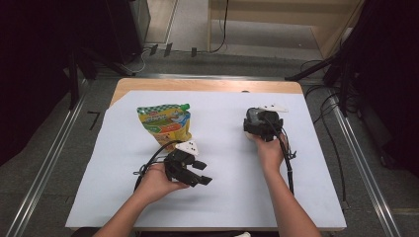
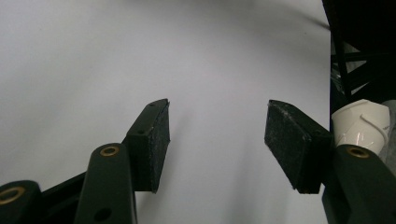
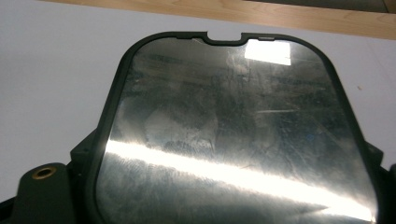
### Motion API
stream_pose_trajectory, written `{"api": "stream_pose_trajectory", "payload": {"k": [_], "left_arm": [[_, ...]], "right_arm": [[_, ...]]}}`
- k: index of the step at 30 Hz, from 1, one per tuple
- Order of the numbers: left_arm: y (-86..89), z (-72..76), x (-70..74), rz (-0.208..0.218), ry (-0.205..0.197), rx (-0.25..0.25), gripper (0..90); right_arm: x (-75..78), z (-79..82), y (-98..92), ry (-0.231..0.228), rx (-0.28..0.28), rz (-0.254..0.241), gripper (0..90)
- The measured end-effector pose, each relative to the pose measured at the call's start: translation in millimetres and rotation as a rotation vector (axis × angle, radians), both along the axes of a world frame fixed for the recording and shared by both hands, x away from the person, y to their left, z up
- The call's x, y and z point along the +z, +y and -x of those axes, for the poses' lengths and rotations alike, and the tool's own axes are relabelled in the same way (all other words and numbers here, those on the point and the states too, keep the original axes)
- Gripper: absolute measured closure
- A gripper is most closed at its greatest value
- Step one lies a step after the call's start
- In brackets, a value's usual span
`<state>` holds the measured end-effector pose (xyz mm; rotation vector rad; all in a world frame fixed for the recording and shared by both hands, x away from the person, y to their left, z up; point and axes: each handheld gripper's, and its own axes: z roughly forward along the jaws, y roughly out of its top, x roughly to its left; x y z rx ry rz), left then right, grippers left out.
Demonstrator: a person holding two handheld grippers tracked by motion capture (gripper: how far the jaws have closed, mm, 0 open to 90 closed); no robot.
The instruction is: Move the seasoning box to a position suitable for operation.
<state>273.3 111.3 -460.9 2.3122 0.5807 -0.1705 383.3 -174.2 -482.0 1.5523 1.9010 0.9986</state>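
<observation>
High view has the snack pouch (image 1: 165, 123) lying flat toward the far left part of the bench (image 1: 227, 197), on the white sheet (image 1: 123, 197), with the left claw (image 1: 196, 174) just on the near side of it, pointing toward the right edge. Its jaws are spread with nothing between the pads (image 2: 154, 140). If the pouch is the goal, I'd turn that claw toward it and come in low at an edge, since a flat pouch slips. Right claw (image 1: 262, 122) sits well apart, toward the far right; a shiny dark plate (image 3: 233, 140) blocks its camera, so can't tell its jaws.
</observation>
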Motion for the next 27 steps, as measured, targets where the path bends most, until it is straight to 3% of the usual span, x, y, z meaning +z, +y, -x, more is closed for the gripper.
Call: {"api": "stream_pose_trajectory", "payload": {"k": [6, 11, 14, 17, 19, 27], "left_arm": [[1.9, -1.8, -0.7, -0.003, -0.001, 0.006, 41.2], [1.6, -2.9, -1.9, -0.005, 0.004, 0.008, 41.2], [1.8, -3.3, -2.4, -0.005, 0.003, 0.012, 41.2], [2.6, -4.0, -2.3, -0.005, 0.003, 0.013, 41.2], [2.8, -4.1, -2.4, -0.009, 0.001, 0.015, 41.2], [7.2, -3.7, 0.7, -0.010, -0.004, 0.023, 41.3]], "right_arm": [[10.2, 17.8, -7.7, -0.012, 0.070, 0.004, 16.6], [18.8, 44.2, -12.1, -0.033, 0.148, 0.026, 16.6], [20.5, 52.9, -12.4, -0.035, 0.175, 0.028, 16.6], [22.0, 69.7, -12.6, -0.036, 0.240, 0.029, 16.6], [21.8, 72.6, -12.4, -0.036, 0.248, 0.032, 16.6], [11.4, 87.8, -12.3, -0.011, 0.296, -0.026, 16.6]]}}
